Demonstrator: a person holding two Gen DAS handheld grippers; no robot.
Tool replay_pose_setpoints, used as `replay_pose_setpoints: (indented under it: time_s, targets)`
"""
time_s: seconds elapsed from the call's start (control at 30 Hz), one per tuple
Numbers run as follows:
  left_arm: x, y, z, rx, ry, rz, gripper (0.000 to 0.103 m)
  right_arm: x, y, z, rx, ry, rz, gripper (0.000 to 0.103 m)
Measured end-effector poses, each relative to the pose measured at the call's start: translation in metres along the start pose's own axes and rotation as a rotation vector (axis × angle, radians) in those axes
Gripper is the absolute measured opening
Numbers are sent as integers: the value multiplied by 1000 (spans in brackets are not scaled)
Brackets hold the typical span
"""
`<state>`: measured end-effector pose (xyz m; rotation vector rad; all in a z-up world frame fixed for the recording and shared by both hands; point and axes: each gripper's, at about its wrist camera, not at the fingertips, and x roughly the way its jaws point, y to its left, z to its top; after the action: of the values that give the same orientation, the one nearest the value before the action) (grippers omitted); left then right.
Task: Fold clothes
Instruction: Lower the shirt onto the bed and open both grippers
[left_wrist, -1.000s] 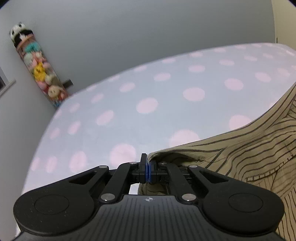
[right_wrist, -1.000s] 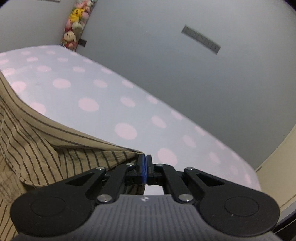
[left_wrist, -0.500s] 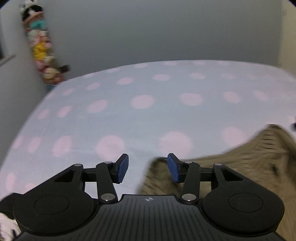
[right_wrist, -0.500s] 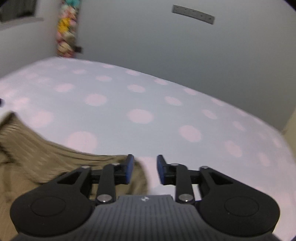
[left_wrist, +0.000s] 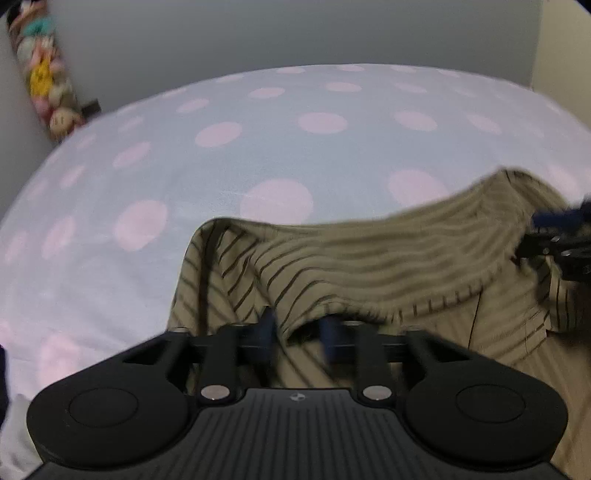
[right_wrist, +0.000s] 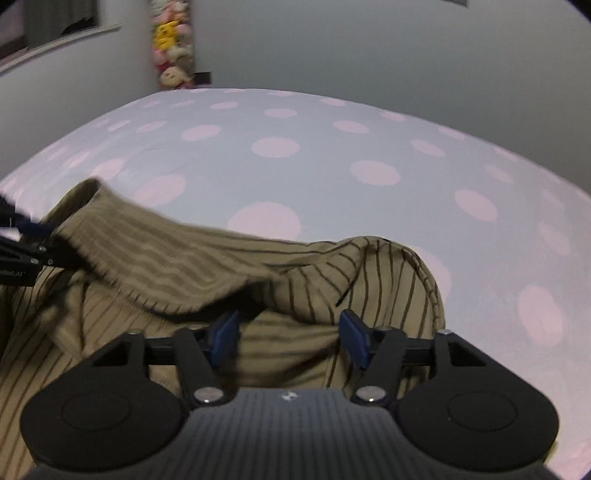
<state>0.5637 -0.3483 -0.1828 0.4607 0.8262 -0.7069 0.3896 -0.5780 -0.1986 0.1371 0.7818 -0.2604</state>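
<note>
A tan shirt with dark stripes (left_wrist: 369, 258) lies in a loose, rumpled heap on the bed, its upper layer folded over. My left gripper (left_wrist: 297, 334) is open just behind the shirt's near fold, its blue pads blurred and holding nothing. In the right wrist view the same shirt (right_wrist: 207, 266) spreads left and ahead, and my right gripper (right_wrist: 289, 338) is wide open over the cloth. Each gripper shows at the edge of the other's view: the right gripper (left_wrist: 561, 236) and the left gripper (right_wrist: 22, 243).
The bed sheet (left_wrist: 258, 155) is pale blue with pink dots and stretches ahead to a grey wall. A tall column of stuffed toys (left_wrist: 44, 81) stands in the far corner, also showing as stuffed toys (right_wrist: 171, 48). A window ledge (right_wrist: 55, 37) runs along the left wall.
Both grippers were shut on the shirt's edge a second ago. They have opened and let go, and the shirt has dropped onto the bed in front of them.
</note>
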Motion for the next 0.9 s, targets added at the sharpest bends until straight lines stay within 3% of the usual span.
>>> replay_pose_setpoints:
  time_s: [0.03,0.07,0.2,0.47,0.63,0.73,0.8,0.87,0.9]
  targets:
    - [3,3,6,-16,4,-8,2,6,-2,5,10,18,18,10]
    - [3,5,11,-12,-13,-10,1,9,-3,10,11,23,30,7]
    - [-6,16,47,-12,-90,-27,0,10,1,38,-31,-14,46,7]
    - [6,37,105,-65,-144,40,0,27,-4,101,25,-121,-8,3]
    - [42,41,107,-125,-79,98,0,53,-2,109,50,-84,-10,3]
    - [65,40,93,-131,-19,92,5,69,0,99,69,-48,14,12]
    - [67,40,85,-145,-13,80,19,73,-1,89,99,-39,17,42]
    - [53,44,77,-160,-48,45,38,73,-3,79,134,-36,23,53]
    - [46,46,73,-168,-67,27,46,70,-5,75,158,-39,34,54]
